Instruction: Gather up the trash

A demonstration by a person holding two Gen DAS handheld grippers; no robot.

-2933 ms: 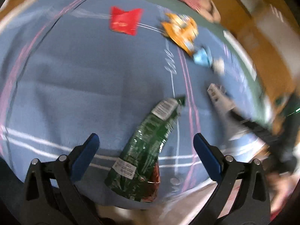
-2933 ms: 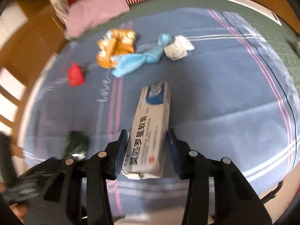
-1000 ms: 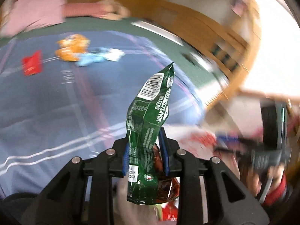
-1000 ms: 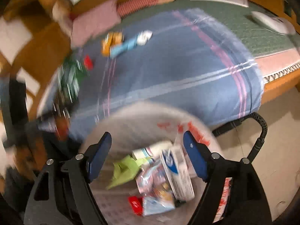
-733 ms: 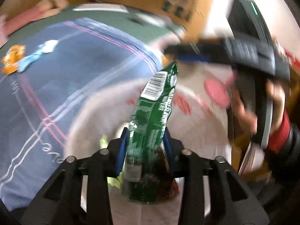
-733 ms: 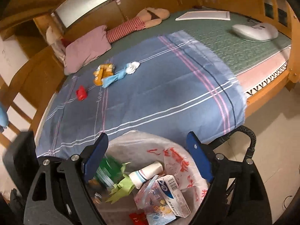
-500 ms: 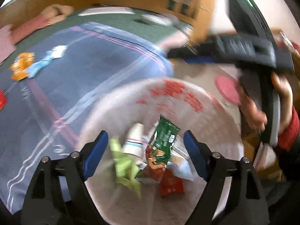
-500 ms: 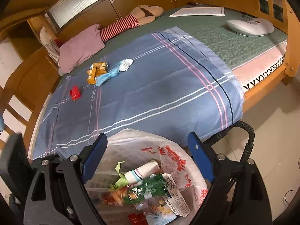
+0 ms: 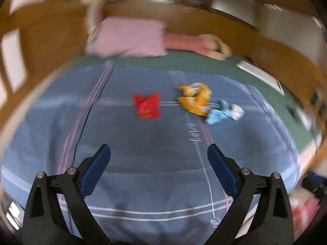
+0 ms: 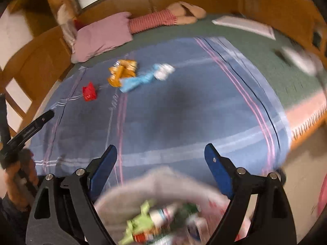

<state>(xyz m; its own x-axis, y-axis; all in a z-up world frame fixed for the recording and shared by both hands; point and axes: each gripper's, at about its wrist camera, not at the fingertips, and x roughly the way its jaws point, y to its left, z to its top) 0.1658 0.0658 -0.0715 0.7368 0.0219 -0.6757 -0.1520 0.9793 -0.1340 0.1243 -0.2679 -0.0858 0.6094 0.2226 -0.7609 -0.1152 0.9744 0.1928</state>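
Blue striped blanket [image 9: 143, 143] fills the left wrist view, spread over a bed with a green cover. The left gripper [image 9: 159, 155] hangs above its near part, its jaws opening wide with nothing between them. Toward the blanket's far edge lies a red wrapper [image 9: 147, 108]; to its right sits an orange snack bag [image 9: 195, 100], and touching that a pale blue wrapper [image 9: 217, 115] with a crumpled white scrap [image 9: 237, 110] at its end (all blurred). A pink pillow [image 9: 130, 38] rests at the bed's far left corner.

In the right wrist view the right gripper [image 10: 160, 153] is spread wide and empty, held over a white trash bag [image 10: 163, 183] that stands just beside the bed's near edge. Inside the bag, blurred, are a green wrapper, a light green scrap and other litter. On the blanket [image 10: 184, 112] the same red wrapper [image 10: 89, 91], orange bag [image 10: 122, 71] and blue wrapper [image 10: 137, 81] lie near the far left corner. At the left edge a hand [image 10: 20, 169] holds the other gripper's handle.
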